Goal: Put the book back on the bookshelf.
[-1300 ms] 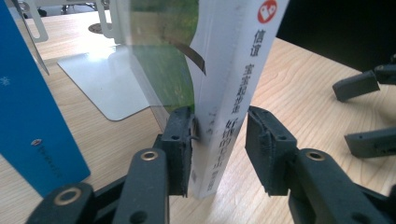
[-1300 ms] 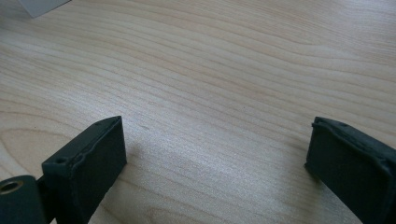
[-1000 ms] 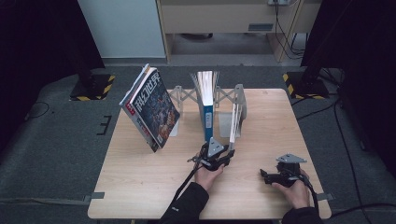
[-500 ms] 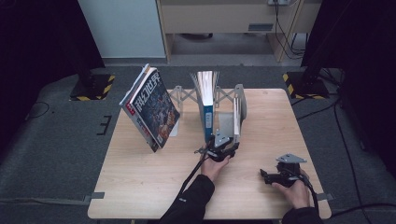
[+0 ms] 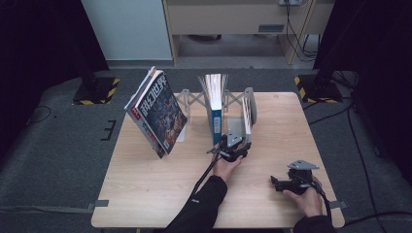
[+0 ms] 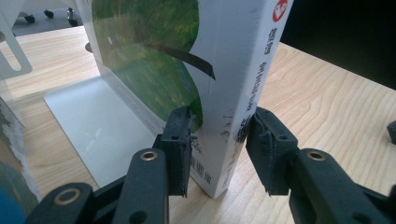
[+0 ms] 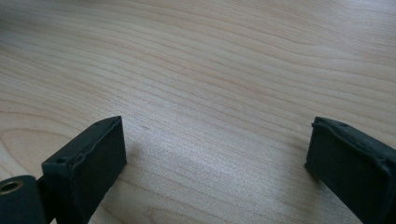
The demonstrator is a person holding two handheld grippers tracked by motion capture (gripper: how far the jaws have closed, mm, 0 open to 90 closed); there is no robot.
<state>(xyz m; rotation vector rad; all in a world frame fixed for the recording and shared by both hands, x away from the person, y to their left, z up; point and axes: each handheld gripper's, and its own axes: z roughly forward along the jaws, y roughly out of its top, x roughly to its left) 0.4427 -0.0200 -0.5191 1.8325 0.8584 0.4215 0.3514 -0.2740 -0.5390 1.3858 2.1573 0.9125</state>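
since a second ago my left gripper (image 6: 219, 154) has pushed forward from the open table to the white-spined book (image 6: 233, 93) at the right end of the metal rack (image 5: 248, 104), its jaws just opening wider. that book now stands between them, long axis upright, spine facing me: the left pad touches the green cover, the right pad sits at the spine's edge, so i judge the grip loose, not clamped. my right gripper (image 7: 215, 158) rests spread wide and holding nothing on the pale wooden table (image 5: 160, 194), well apart. grey floor lies beyond.
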